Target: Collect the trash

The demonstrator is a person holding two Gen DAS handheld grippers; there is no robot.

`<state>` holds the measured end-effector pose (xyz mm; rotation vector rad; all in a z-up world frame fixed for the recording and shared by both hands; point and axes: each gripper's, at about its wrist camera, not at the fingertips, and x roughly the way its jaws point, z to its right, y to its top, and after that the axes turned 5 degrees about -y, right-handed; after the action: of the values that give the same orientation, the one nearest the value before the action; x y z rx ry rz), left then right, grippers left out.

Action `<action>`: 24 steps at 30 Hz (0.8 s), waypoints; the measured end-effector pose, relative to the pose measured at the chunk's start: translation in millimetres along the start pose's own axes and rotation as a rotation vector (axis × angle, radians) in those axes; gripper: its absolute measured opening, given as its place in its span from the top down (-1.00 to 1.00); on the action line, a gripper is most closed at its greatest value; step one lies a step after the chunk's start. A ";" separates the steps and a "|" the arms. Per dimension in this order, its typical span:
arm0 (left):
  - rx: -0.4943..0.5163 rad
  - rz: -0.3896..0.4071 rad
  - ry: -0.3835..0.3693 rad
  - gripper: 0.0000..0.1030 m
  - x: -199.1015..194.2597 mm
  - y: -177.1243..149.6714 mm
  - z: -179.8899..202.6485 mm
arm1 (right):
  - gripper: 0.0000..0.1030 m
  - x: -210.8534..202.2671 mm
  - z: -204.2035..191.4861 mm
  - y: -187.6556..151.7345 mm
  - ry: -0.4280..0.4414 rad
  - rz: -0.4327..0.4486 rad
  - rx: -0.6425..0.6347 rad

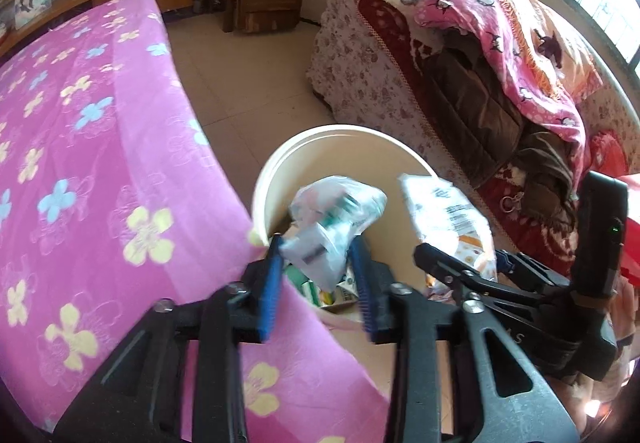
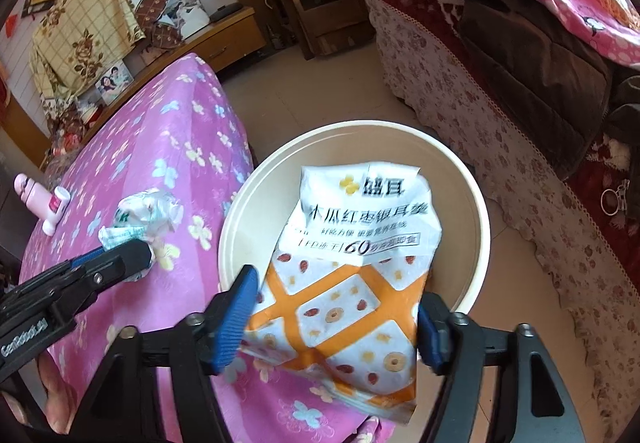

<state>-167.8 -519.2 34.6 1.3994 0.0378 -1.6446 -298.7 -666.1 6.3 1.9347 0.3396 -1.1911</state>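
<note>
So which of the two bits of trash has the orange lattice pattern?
The flat snack packet in the right tool; the left tool's is a crumpled clear wrapper.

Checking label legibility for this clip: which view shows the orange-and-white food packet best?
The right wrist view: the orange-and-white food packet fills the centre between that gripper's blue pads, printed front facing the camera, above the cream bin. The left wrist view shows only its side, foreshortened and partly behind the right gripper.

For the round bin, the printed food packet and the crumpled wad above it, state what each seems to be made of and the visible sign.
Bin: probably plastic; smooth, cream, moulded rim, faint sheen.
Food packet: likely thin plastic film; glossy print, sharp creases.
Crumpled wad: seemingly clear thin plastic wrap; translucent, contents showing through, though blurred.
</note>
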 end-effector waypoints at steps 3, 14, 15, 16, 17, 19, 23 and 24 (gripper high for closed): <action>-0.033 0.018 -0.046 -0.20 -1.2 0.9 -2.0 | -0.63 -0.8 5.7 0.2 -0.007 0.018 0.023; -0.024 0.069 0.066 -0.24 -30.0 -15.7 -16.7 | -0.63 -27.1 -15.9 -17.7 -0.026 0.030 -0.016; -0.023 0.076 0.077 -0.24 -34.5 -18.6 -18.7 | -0.63 -31.3 -20.1 -19.2 -0.032 0.038 -0.023; -0.023 0.081 0.085 -0.24 -38.4 -21.2 -21.1 | -0.63 -36.6 -25.5 -21.0 -0.038 0.049 -0.032; -0.025 0.088 0.094 -0.24 -43.5 -24.4 -23.5 | -0.63 -39.8 -29.0 -21.8 -0.040 0.056 -0.039; -0.024 0.105 0.113 -0.24 -53.9 -31.2 -27.3 | -0.63 -48.9 -39.0 -24.6 -0.048 0.072 -0.055; 0.007 0.146 0.181 -0.24 -76.5 -45.2 -28.9 | -0.63 -68.0 -59.0 -32.5 -0.054 0.109 -0.063; 0.016 0.157 0.194 -0.24 -82.8 -49.2 -28.9 | -0.63 -72.3 -64.0 -34.6 -0.056 0.120 -0.064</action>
<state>-186.1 -424.8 63.9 1.5306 0.0263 -1.3801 -317.1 -582.8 63.3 1.8373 0.2262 -1.1399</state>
